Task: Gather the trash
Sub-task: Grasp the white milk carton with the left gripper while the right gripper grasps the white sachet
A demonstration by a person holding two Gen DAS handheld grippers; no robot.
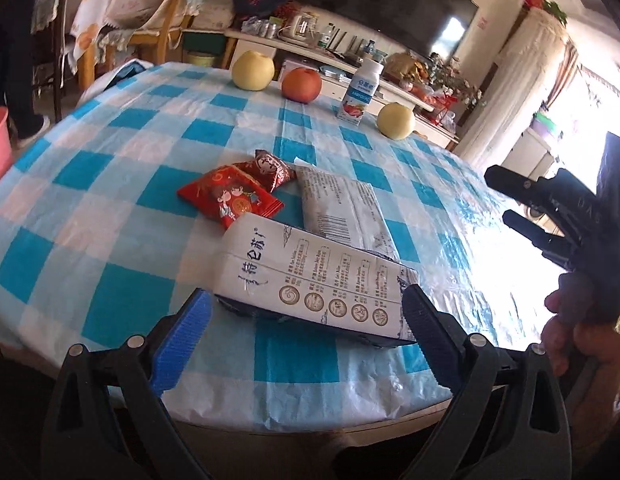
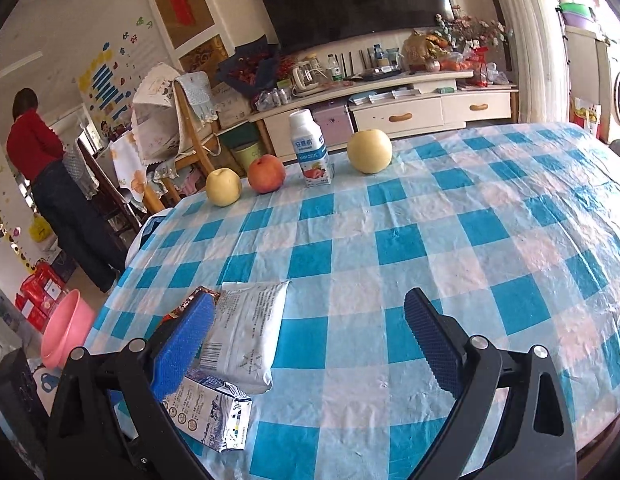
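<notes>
Table [image 1: 109, 184]: blue-check cloth; trash lies near my edge, fruit and a bottle [image 1: 360, 94] along the far side.
Carton [image 1: 310, 280]: flattened milk box, lying flat between my left tongs' pads, long axis crosswise to them.
Left tongs [image 1: 305, 324]: wide open, holding nothing; right pad [image 1: 426, 320] looks to be at the carton's end, left pad just clear of it (contact I cannot confirm).
Right tongs [image 2: 310, 344]: also wide open and empty, over bare cloth, with the trash off to their left.
Nearer hand: left, by my reckoning; closing on the carton looks the next step.
White pouch [image 1: 342, 208]: just beyond the carton, its near end tucked under it.
Red wrappers [image 1: 233, 196]: two, left of the pouch, overlapping.
Left view only: my right hand [image 1: 578, 332] on its handle; both wrappers whole.
Right view only: the carton's crumpled end [image 2: 225, 416]; pink bin [image 2: 65, 332] on the floor beyond the table's left edge (likely the trash's destination).
</notes>
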